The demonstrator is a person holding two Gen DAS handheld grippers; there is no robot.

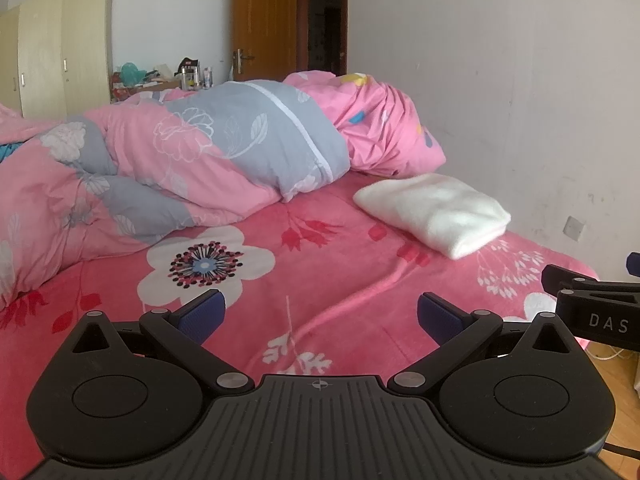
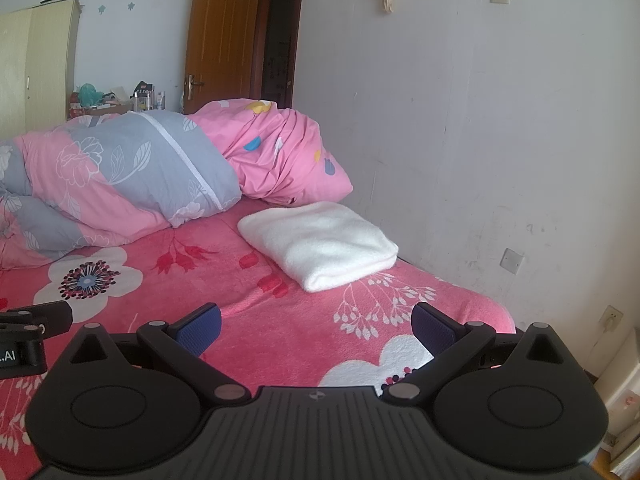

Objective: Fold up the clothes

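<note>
Now I look across the bed [image 1: 320,264] with its pink flowered sheet, a bunched duvet [image 1: 168,152] at ten o'clock. At one o'clock lies the white cloth [image 2: 320,246], already folded flat, near the wall. My left hand-held gripper [image 1: 320,314] and right hand-held gripper [image 2: 316,322] both stand spread apart, holding nothing. I judge this piece finished; next I need another garment, none visible.

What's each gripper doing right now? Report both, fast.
Left gripper: open, holding nothing, above the pink floral bedsheet.
Right gripper: open, holding nothing; the folded white fleece cloth lies ahead, untouched.
</note>
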